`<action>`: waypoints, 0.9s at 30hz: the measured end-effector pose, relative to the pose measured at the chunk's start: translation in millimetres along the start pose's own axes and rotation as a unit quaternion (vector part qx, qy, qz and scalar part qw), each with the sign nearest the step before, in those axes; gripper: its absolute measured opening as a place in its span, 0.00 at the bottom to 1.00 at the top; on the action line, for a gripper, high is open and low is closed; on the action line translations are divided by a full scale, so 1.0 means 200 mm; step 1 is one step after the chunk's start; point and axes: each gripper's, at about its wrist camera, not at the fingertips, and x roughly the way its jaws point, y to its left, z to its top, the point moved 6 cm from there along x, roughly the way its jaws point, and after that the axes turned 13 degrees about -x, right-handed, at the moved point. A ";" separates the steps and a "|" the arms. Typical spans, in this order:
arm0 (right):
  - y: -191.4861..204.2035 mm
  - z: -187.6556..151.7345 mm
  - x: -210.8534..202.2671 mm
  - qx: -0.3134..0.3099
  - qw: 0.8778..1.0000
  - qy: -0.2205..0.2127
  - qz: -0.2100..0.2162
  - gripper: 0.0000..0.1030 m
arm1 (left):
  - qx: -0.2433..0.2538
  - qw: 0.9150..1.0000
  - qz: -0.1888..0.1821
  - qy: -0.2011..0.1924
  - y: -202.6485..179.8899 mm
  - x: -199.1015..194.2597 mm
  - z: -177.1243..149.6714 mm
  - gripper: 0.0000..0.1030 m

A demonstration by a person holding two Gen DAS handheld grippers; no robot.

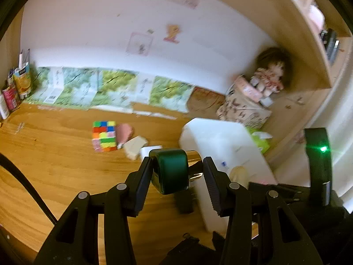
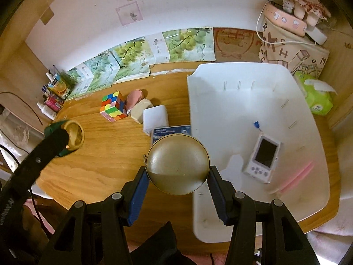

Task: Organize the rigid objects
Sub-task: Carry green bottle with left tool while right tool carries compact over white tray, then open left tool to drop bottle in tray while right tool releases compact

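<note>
- My left claw pinches the green-and-gold jar above the tabletop.
- My right claw pinches a round gold lid beside the white tray.

Left wrist view sits just behind the left gripper, low over the wooden desk, aimed obliquely forward at the back wall and corner, with the white tray close ahead to the right. Right wrist view sits behind the right gripper, higher and pitched steeply down, so desk and tray spread out almost in plan, the left gripper entering at left edge. Shared ground: tray, colour cube, grape posters, printed bag.
</note>
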 end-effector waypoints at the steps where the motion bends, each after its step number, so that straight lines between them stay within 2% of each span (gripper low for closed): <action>1: -0.02 -0.01 -0.01 -0.003 1.000 -0.002 -0.001 0.53 | 0.002 1.000 -0.007 -0.007 -0.03 -0.01 -0.01 0.49; 5: -0.08 -0.05 -0.05 -0.014 1.000 -0.014 -0.009 0.53 | 0.014 0.999 -0.029 -0.020 -0.14 -0.01 -0.06 0.49; 14: -0.19 -0.10 -0.13 -0.034 0.998 -0.041 -0.038 0.53 | 0.038 0.997 -0.060 -0.019 -0.33 0.04 -0.11 0.49; 27: -0.47 -0.14 -0.19 0.000 0.995 -0.053 -0.081 0.53 | 0.086 0.991 -0.099 0.011 -0.59 0.20 -0.16 0.49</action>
